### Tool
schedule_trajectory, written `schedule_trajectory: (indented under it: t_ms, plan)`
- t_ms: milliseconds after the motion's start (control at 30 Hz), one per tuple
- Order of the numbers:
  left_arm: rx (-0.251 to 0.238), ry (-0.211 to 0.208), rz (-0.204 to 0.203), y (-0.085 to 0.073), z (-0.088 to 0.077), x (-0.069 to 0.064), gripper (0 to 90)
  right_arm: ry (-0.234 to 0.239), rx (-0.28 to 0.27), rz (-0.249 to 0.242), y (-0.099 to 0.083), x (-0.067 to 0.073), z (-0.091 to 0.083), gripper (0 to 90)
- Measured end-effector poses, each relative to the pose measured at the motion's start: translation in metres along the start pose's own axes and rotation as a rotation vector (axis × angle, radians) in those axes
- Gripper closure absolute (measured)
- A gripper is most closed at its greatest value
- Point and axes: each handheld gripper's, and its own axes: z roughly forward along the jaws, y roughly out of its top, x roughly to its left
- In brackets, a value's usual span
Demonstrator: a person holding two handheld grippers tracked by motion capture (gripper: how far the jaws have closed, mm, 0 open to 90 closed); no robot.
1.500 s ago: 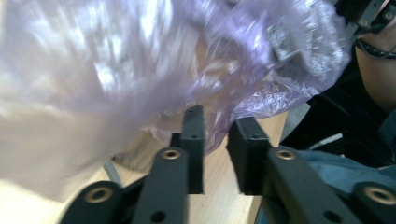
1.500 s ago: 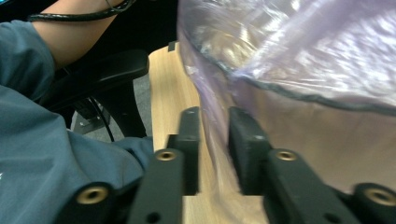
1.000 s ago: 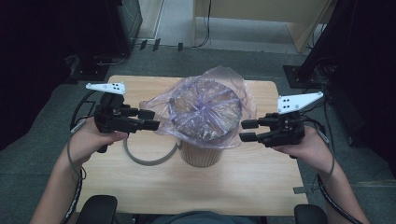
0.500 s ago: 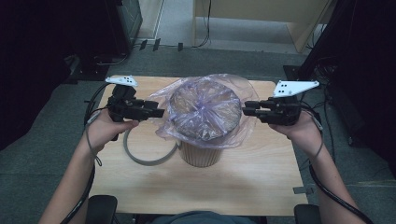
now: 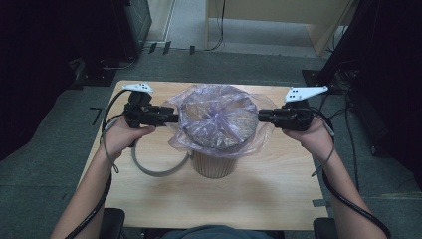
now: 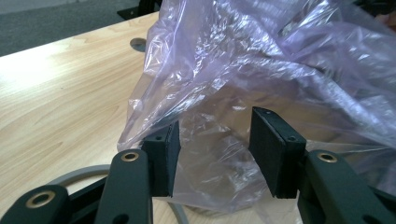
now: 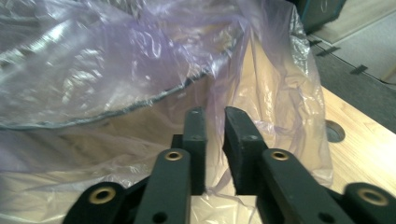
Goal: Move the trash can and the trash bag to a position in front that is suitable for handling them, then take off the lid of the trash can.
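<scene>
A tan ribbed bin (image 5: 214,167) stands at the table's middle with a purple see-through plastic bag (image 5: 219,117) draped over its top. My left gripper (image 5: 174,117) reaches level to the bag's left edge. In the left gripper view its jaws (image 6: 215,140) have just been closing; they stand apart with loose bag film (image 6: 280,70) between them, pads not pressing. My right gripper (image 5: 261,117) is at the bag's right edge. Its jaws (image 7: 215,126) have just been closing to a narrow gap around a fold of the bag (image 7: 116,56).
A grey ring (image 5: 149,169) lies flat on the wooden table (image 5: 249,199) just left of the bin, under my left hand. Small round holes (image 7: 335,130) sit in the tabletop. Dark equipment and cables flank the table on the floor.
Both grippers moved away from me and inward to the bag's left and right edges. The right jaws narrowed sharply. The bag's skirt shifted slightly.
</scene>
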Motion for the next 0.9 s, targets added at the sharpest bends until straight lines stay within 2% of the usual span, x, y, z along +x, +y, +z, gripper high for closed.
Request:
schedule_trajectory:
  t_ms: [67, 133, 167, 267, 300, 333, 367, 533, 567, 633, 733, 767, 800, 833, 867, 900]
  plan:
    - [-0.015, 0.0, 0.0, 0.003, -0.006, -0.002, 51.4, 0.004, -0.02, 0.013, 0.003, 0.0, -0.005, 71.5]
    - [-0.025, 0.004, 0.014, 0.007, -0.014, -0.005, 50.5, -0.001, -0.052, 0.0, 0.008, 0.001, -0.013, 68.1]
    - [-0.039, -0.002, 0.02, 0.014, -0.022, -0.008, 49.6, 0.0, -0.074, -0.011, 0.013, 0.003, -0.021, 66.6]
    - [-0.054, -0.024, 0.022, 0.022, -0.029, -0.012, 47.2, 0.015, -0.102, -0.011, 0.021, 0.005, -0.027, 65.2]
    - [-0.06, -0.017, 0.045, 0.031, -0.034, -0.017, 47.0, 0.021, -0.115, -0.015, 0.026, 0.005, -0.03, 63.4]
    - [-0.06, -0.017, 0.045, 0.031, -0.034, -0.017, 46.6, 0.021, -0.115, -0.015, 0.026, 0.005, -0.03, 63.4]
    - [-0.057, -0.009, 0.06, 0.039, -0.037, -0.02, 45.9, 0.023, -0.127, -0.028, 0.034, 0.005, -0.031, 59.9]
    - [-0.036, 0.017, 0.053, 0.051, -0.032, -0.013, 43.3, -0.003, -0.149, -0.041, 0.047, 0.001, -0.027, 53.4]
    - [-0.015, 0.027, 0.044, 0.053, -0.026, -0.008, 42.6, -0.007, -0.175, -0.026, 0.052, -0.003, -0.023, 49.1]
    - [-0.003, 0.037, 0.037, 0.053, -0.018, -0.003, 42.2, -0.023, -0.176, -0.019, 0.054, -0.007, -0.019, 47.5]
    - [0.008, 0.053, 0.03, 0.052, -0.011, 0.002, 42.0, -0.03, -0.157, -0.007, 0.054, -0.013, -0.011, 47.6]
    - [0.011, 0.058, 0.022, 0.052, -0.006, 0.007, 43.6, -0.026, -0.126, 0.021, 0.052, -0.019, -0.001, 52.6]
    - [0.011, 0.058, 0.022, 0.052, -0.006, 0.007, 45.3, -0.026, -0.126, 0.021, 0.052, -0.019, -0.001, 52.6]
    - [0.011, 0.055, 0.009, 0.052, -0.004, 0.01, 49.2, -0.012, -0.11, 0.052, 0.049, -0.024, 0.006, 64.1]
    - [0.015, 0.054, -0.004, 0.052, -0.002, 0.012, 49.2, -0.012, -0.11, 0.052, 0.049, -0.024, 0.006, 64.1]
    - [0.022, 0.044, -0.019, 0.052, -0.001, 0.014, 55.1, -0.002, -0.106, 0.066, 0.048, -0.026, 0.008, 71.1]
